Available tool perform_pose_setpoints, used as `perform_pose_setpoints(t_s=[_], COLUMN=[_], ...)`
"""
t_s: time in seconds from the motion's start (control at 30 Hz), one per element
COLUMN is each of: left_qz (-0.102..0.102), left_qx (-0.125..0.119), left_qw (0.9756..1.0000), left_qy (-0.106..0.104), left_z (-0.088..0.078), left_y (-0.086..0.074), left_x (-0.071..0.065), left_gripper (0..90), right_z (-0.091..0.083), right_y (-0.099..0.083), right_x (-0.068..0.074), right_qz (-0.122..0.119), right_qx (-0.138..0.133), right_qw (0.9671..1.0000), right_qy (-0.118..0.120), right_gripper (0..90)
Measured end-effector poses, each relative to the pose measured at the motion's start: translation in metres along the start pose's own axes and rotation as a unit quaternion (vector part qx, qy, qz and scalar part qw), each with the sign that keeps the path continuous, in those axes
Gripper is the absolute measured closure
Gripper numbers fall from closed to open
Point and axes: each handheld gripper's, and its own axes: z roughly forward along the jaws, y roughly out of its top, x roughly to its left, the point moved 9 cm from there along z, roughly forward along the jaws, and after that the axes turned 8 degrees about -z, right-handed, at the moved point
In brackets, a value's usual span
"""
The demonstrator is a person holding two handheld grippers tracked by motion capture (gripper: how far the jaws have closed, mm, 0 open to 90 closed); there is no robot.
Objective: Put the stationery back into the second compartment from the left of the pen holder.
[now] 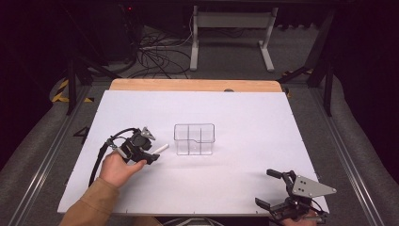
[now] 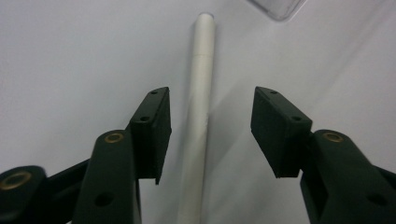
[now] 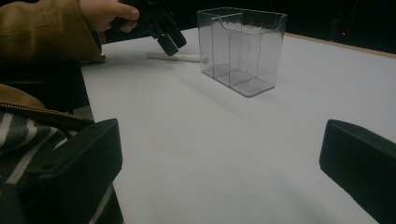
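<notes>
Now, pen: a white pen (image 2: 201, 116) lay flat on the white table (image 1: 235, 117), just left of the clear divided holder (image 1: 194, 139).
Left gripper: the left gripper (image 2: 210, 130) sat low over the pen, jaws part-open astride its barrel, pads not yet pressing.
Advice: it looked wise to centre the barrel between the pads, since it ran nearer one pad, then squeeze squarely so it wouldn't roll.
Holder: stood upright, compartments empty, near the pen's far tip.
Right gripper: the right gripper (image 1: 282, 195) rested at the table's near edge, jaws wide apart, holding nothing.
</notes>
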Motion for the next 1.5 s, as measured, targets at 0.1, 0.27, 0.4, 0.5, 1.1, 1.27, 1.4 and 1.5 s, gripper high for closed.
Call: perform_pose_setpoints(t_s=[0.1, 0.27, 0.4, 0.5, 1.1, 1.27, 1.4, 1.5], left_qz=[-0.001, 0.002, 0.007, 0.016, 0.042, 0.043, 0.038, 0.029], left_qx=[0.024, 0.039, 0.048, 0.054, 0.065, 0.043, 0.009, -0.025], left_qw=[0.9997, 0.9992, 0.9988, 0.9983, 0.9967, 0.9978, 0.9991, 0.9993], left_qy=[0.001, 0.008, 0.011, 0.017, 0.022, 0.026, 0.019, 0.003], left_z=[0.005, 0.007, 0.008, 0.011, 0.006, -0.003, -0.014, -0.023], left_y=[-0.002, -0.004, -0.004, -0.004, -0.003, 0.002, 0.008, 0.014], left_x=[0.000, 0.001, 0.003, 0.003, 0.003, 0.002, 0.002, 0.000], left_gripper=[52.0, 57.9, 68.1, 71.1, 78.4, 78.4, 78.4, 78.4], right_z=[0.000, 0.000, 0.000, 0.000, -0.001, -0.001, -0.001, -0.001], right_y=[0.000, -0.001, -0.001, 0.000, 0.000, 0.000, 0.000, 0.000], right_x=[0.000, 0.000, 0.001, 0.001, 0.000, 0.001, 0.001, 0.001], right_qz=[0.000, 0.000, 0.000, -0.002, -0.003, -0.003, -0.004, -0.004], right_qx=[0.001, 0.002, 0.002, 0.002, 0.000, -0.001, 0.000, 0.000], right_qw=[1.0000, 1.0000, 1.0000, 1.0000, 1.0000, 1.0000, 1.0000, 1.0000], right_qy=[0.001, 0.001, 0.002, 0.003, 0.000, 0.001, 0.001, 0.001], right_gripper=[0.0, 0.0, 0.0, 0.0, 0.0, 0.0, 0.0, 0.0])
